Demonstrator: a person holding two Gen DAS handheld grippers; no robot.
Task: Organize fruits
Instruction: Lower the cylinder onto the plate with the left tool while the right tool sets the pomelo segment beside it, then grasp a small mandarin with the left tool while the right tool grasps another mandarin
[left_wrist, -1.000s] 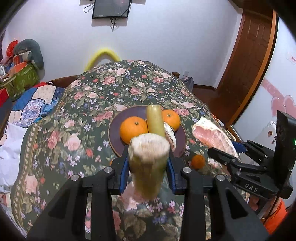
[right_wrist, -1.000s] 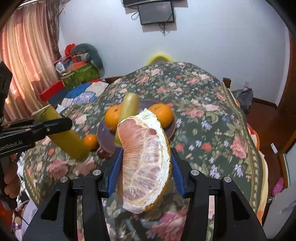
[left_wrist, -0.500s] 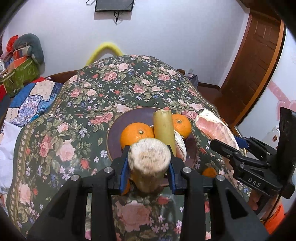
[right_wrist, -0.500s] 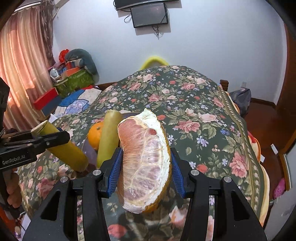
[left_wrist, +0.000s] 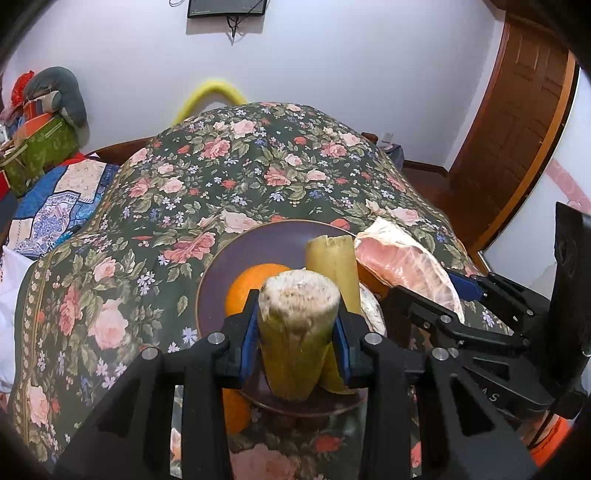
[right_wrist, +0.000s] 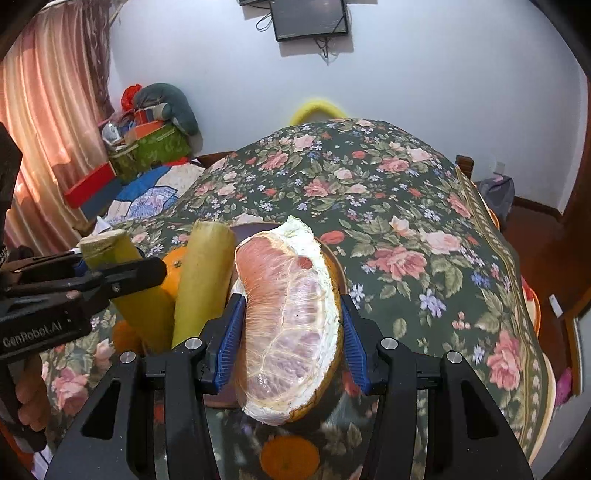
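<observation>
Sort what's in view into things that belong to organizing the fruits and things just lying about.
For the job: sugarcane piece in left gripper, pomelo wedge in right gripper, plate, orange.

Lying about: wall screen, curtain, red box.

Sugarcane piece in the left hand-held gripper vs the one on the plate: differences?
The held sugarcane piece is clamped between the left hand-held gripper's blue pads, clear of the plate; the plate sugarcane piece stands free, leaning among the oranges. In the right wrist view the held one looks darker, greener, with a rough fibrous end; the plate one paler, smoother. Both are yellow-green cut cylinders, tilted.
</observation>
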